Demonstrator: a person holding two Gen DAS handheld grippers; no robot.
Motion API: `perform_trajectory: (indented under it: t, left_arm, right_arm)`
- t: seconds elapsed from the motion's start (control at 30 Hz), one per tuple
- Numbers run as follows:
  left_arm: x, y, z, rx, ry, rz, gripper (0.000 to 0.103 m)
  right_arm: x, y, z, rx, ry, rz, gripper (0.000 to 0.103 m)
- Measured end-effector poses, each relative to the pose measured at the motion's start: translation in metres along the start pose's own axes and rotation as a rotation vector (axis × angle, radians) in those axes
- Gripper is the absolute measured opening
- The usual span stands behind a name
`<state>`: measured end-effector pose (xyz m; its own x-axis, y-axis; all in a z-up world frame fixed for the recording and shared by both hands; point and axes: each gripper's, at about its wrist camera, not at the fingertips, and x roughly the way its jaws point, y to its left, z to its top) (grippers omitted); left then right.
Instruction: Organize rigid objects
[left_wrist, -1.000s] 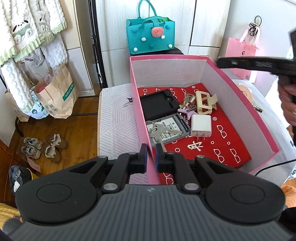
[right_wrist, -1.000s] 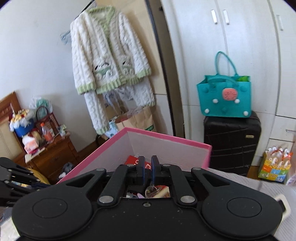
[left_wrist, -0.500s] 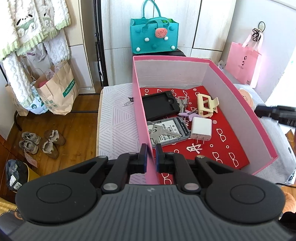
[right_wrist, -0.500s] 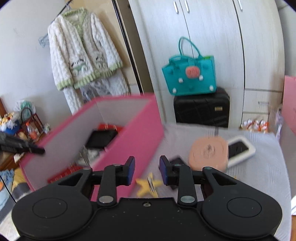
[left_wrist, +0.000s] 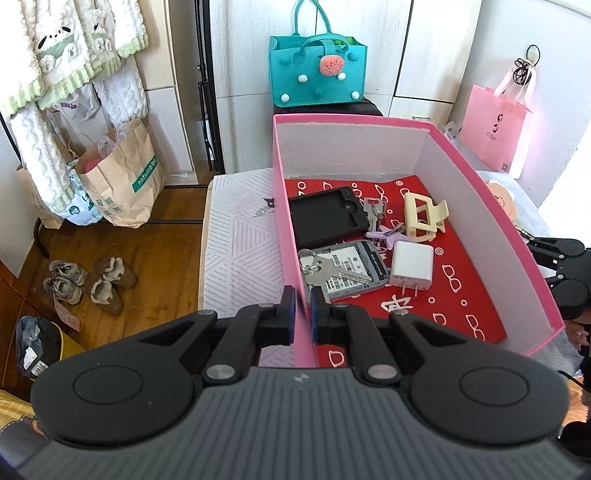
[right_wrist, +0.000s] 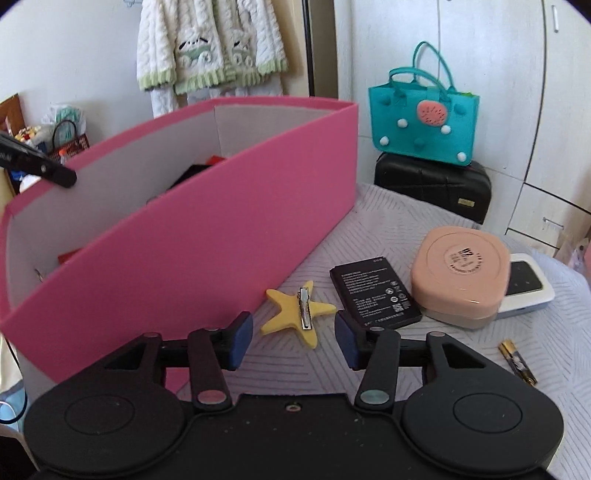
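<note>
My left gripper is shut on the near left wall of the pink box. Inside the box lie a black case, keys, a hard drive, a white charger, a cream hair claw and a purple clip. My right gripper is open and empty on the table beside the box, with a yellow star clip lying between and just beyond its fingertips. A black battery, a peach case, a white device and a small battery lie to the right.
A teal felt bag sits on a black suitcase behind the table. A pink paper bag stands at the far right. A brown paper bag and shoes are on the wooden floor at left.
My right gripper has left the box, come down to the table on its right side and opened wide in front of the yellow star clip. My left gripper keeps its hold on the box wall.
</note>
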<state>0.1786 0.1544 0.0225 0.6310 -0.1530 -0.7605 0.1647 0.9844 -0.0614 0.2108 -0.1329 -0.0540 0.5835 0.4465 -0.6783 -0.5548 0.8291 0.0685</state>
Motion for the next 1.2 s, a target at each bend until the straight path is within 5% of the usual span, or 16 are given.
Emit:
perform_trajectory:
  t: [0.3,0.37,0.73,1.0,1.2]
  left_arm:
    - [0.002,0.001,0.005,0.002,-0.006,0.045,0.008]
    - [0.002,0.0,0.005,0.004,-0.006,0.049,0.008]
    - [0.002,-0.002,0.008,0.003,0.001,0.052,0.005]
    - [0.006,0.0,0.009,-0.01,0.005,0.044,0.005]
    - [0.006,-0.004,0.008,0.014,0.021,0.055,0.005]
  right_arm:
    - [0.01,0.007,-0.005,-0.029,-0.027,-0.039,0.063]
    - [0.008,0.007,-0.006,-0.023,-0.035,-0.04,0.038]
    - [-0.011,-0.002,-0.006,0.066,-0.031,-0.072,0.039]
    - [-0.065,-0.004,0.022,0.072,-0.17,-0.111,0.039]
    - [-0.094,0.016,0.055,-0.015,-0.249,-0.054,0.039]
